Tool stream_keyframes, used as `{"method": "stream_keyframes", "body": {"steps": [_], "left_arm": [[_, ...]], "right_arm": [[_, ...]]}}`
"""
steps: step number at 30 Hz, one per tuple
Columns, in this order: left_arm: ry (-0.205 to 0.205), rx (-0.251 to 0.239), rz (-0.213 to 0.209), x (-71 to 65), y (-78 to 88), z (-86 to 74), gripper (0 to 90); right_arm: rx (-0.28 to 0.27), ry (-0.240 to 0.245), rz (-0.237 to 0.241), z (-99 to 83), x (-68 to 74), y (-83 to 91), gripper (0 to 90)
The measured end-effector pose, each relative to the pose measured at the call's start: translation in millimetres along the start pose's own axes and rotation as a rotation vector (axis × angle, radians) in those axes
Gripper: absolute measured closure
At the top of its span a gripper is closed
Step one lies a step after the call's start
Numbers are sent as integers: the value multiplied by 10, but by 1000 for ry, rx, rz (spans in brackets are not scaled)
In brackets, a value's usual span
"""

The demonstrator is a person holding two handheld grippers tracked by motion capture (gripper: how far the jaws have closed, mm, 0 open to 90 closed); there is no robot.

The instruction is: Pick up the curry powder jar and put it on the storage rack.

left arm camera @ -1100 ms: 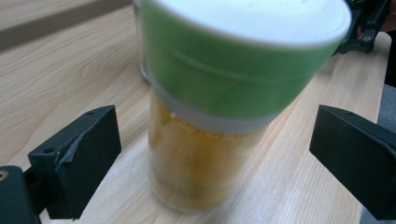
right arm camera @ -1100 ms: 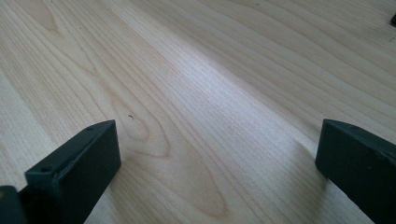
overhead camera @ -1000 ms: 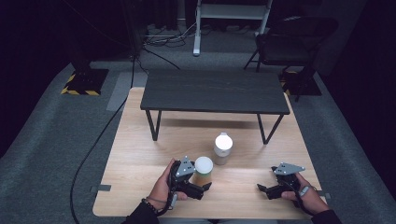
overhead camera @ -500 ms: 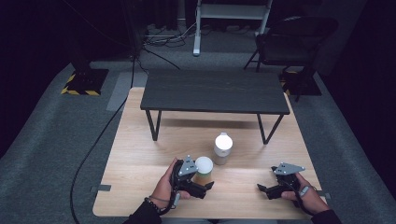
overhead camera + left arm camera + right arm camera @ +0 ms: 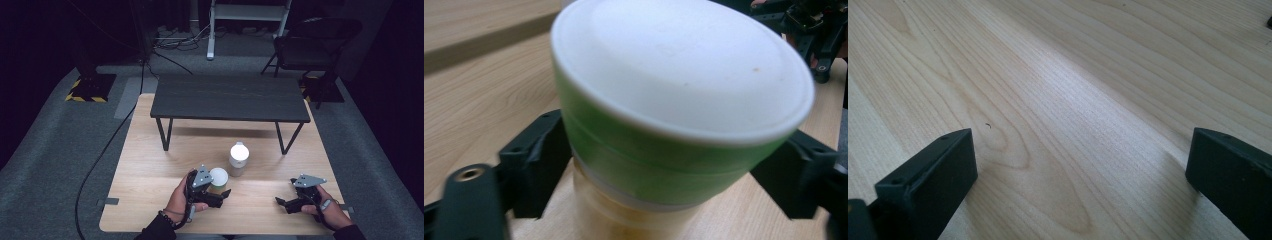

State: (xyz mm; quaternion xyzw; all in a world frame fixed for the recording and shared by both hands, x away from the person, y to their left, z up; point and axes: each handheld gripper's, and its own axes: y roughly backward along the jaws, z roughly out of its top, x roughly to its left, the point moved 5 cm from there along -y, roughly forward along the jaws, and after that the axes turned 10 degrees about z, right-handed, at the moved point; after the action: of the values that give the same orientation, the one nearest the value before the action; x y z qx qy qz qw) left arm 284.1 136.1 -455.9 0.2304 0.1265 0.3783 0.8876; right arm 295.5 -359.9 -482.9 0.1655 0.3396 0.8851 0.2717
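On the table's near edge: jar [image 5: 218,179] upright, well left of the idle right gripper [image 5: 284,202].
Left gripper [image 5: 223,195]: jaws just closing, pinching the jar below its lid.
Right gripper: spread, holding nothing.

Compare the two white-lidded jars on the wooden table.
The near jar sits between the left gripper fingers, which have just been closing on it; the far jar stands free. The near jar has a green band under its lid; the far jar looks taller. Both stand upright.
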Motion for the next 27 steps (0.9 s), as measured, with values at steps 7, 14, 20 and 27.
{"method": "stream_keyframes", "body": {"steps": [7, 14, 20, 27], "left_arm": [[-31, -30, 14, -7, -10, -43, 317], [-41, -48, 40, -55, -1, -65, 331], [-11, -54, 70, -75, 26, -54, 350], [-8, -53, 88, -92, 31, -30, 352]], "right_arm": [[0, 0, 0, 0, 0, 0, 0], [0, 1, -1, 0, 3, 0, 0], [-1, 2, -2, -1, 4, 0, 1], [-1, 2, -3, -1, 6, 0, 1]]}}
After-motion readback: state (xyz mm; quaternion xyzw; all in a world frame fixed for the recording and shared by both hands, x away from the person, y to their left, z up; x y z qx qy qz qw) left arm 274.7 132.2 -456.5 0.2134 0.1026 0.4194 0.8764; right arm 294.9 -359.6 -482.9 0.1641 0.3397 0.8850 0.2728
